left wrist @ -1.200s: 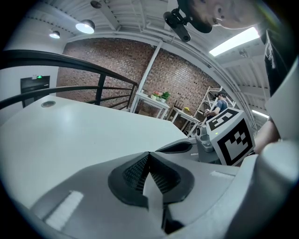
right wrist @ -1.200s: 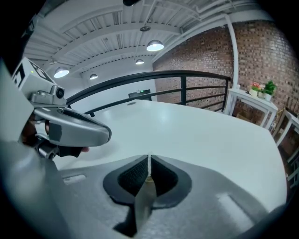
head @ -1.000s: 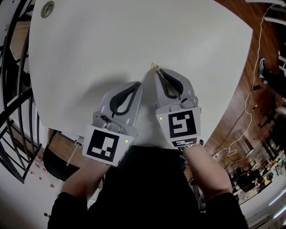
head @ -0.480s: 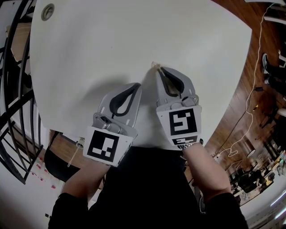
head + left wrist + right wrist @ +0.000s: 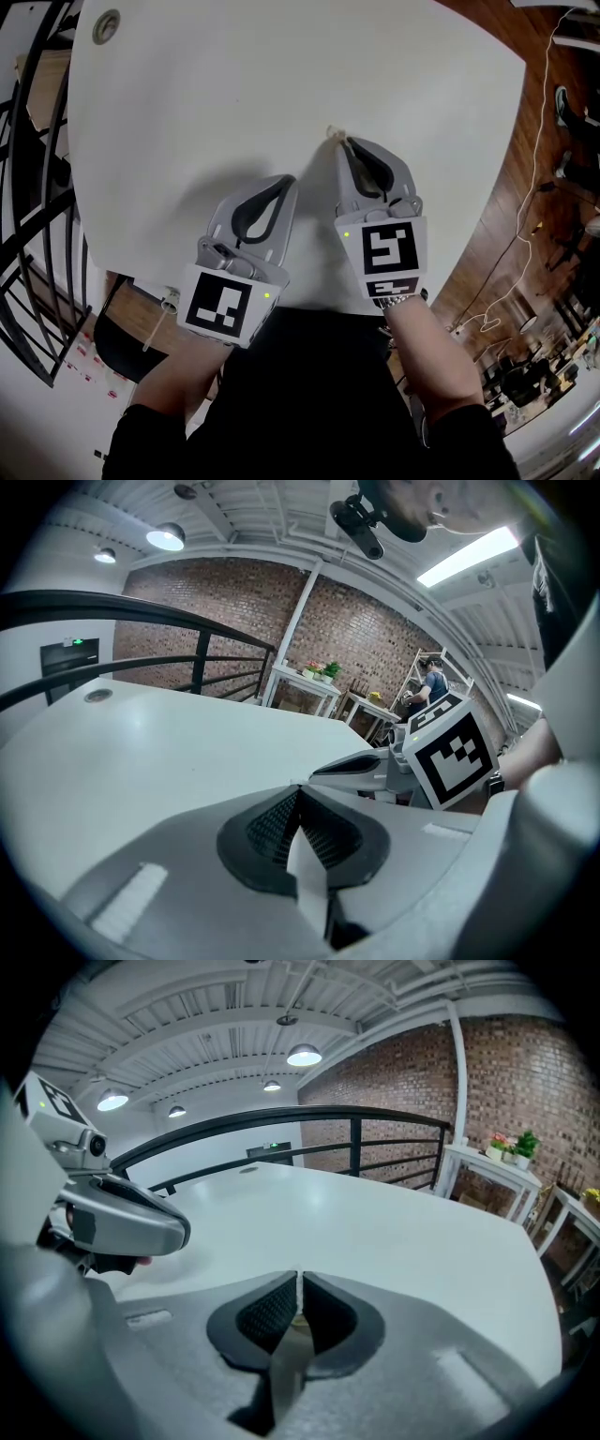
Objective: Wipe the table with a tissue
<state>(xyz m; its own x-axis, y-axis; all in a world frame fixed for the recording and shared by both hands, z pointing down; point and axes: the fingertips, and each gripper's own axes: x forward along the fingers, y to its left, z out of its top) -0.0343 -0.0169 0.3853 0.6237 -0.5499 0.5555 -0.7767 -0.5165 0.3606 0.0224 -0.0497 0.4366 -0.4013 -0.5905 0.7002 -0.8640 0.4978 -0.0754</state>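
- Your left hand-held gripper [image 5: 287,180] is clenched with nothing between its jaws. It sits low over the white counter [image 5: 281,75], just beside the right one.
- Your right hand-held gripper [image 5: 341,142] is clenched on the tissue [image 5: 329,132]. Only a small beige tuft pokes out ahead of its tips, down by the counter.
- The tissue looks soft, light and easy to tear. Keep your pinch on the bunched part and press gently.
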